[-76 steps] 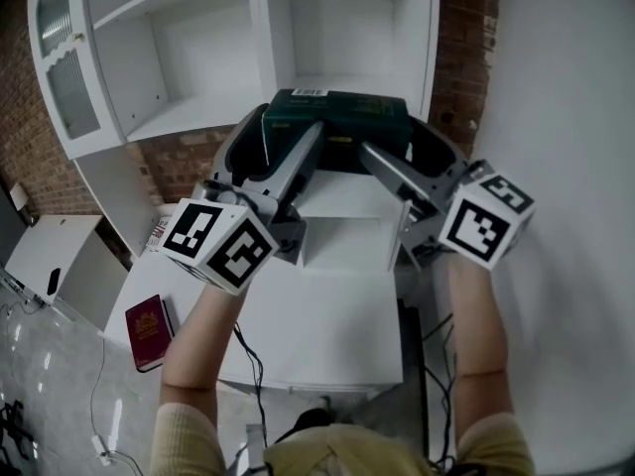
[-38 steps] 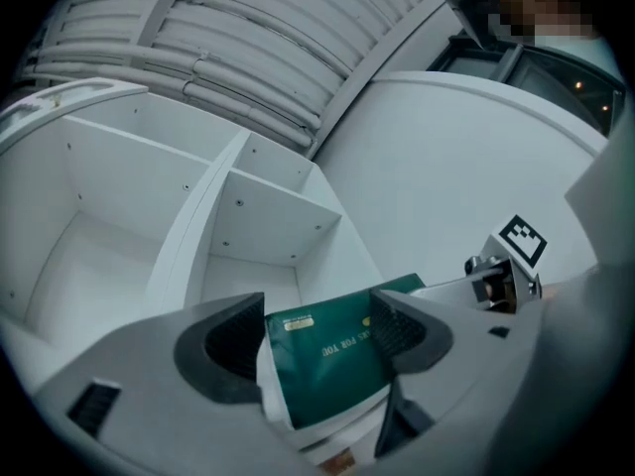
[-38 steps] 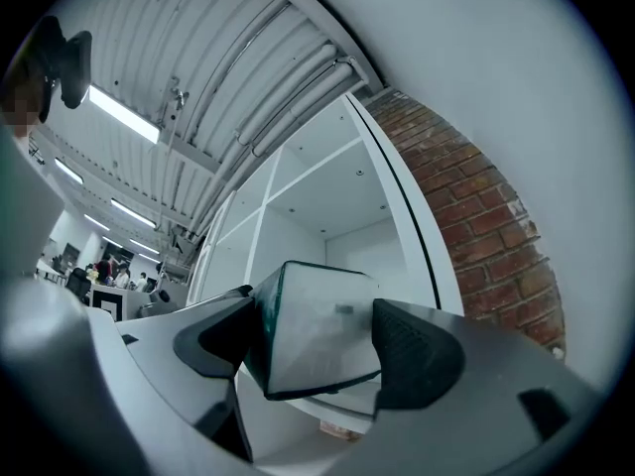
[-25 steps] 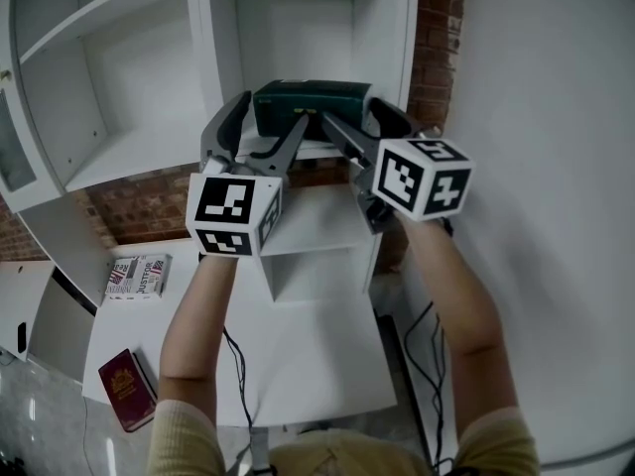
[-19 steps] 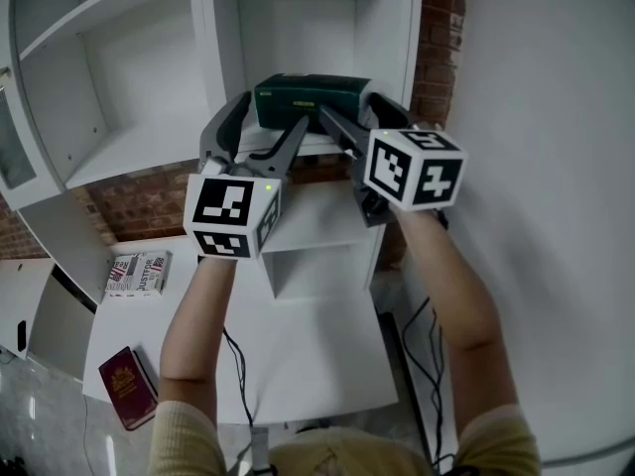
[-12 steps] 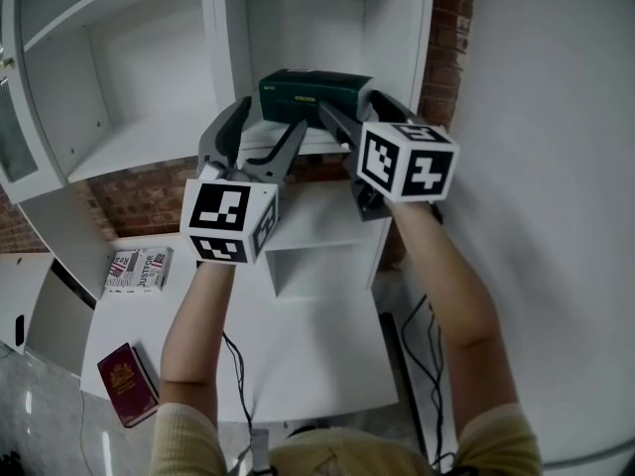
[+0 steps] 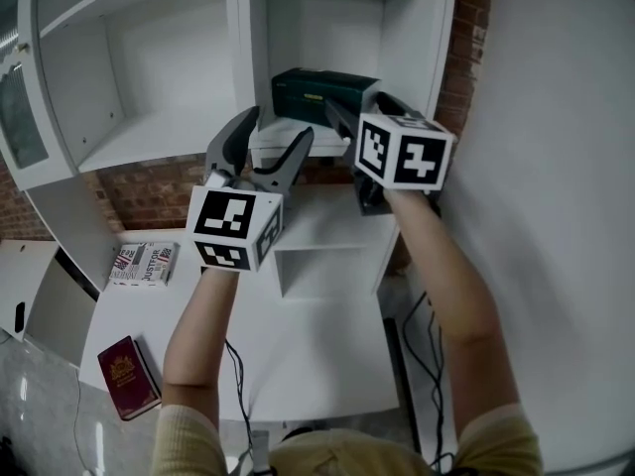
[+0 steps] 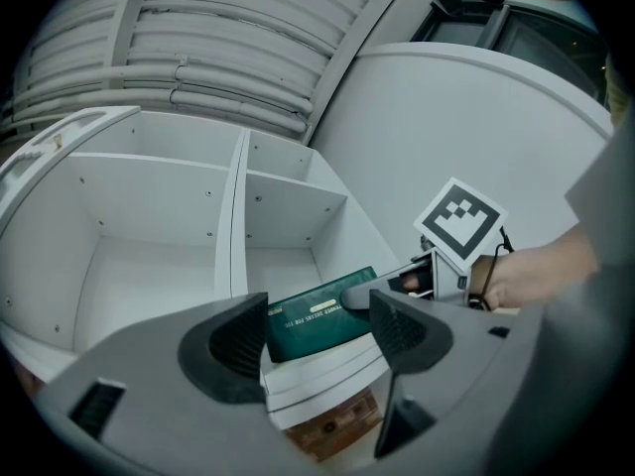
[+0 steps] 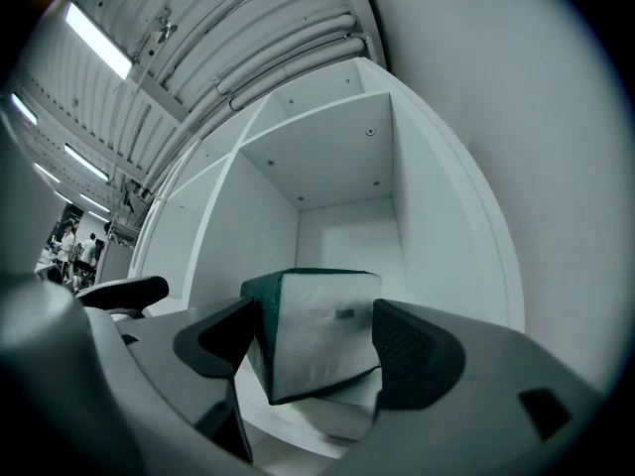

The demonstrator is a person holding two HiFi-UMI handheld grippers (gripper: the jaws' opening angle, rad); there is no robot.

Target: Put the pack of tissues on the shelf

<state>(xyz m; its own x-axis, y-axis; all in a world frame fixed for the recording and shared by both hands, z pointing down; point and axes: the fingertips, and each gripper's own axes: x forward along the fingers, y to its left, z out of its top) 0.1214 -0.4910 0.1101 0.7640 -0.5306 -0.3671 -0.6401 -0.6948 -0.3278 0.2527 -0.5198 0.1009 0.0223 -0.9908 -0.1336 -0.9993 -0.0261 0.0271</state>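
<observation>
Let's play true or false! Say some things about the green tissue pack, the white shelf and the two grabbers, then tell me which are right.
1. The pack of tissues is dark green. True.
2. The left gripper is squeezing the pack. False: its jaws stand apart, short of the pack, with nothing in them.
3. The right gripper has the pack between its jaws. True.
4. The pack is in the left compartment of the shelf. False: it is at the front of the right compartment.
5. A dark red booklet lies on the white table. True.
</observation>
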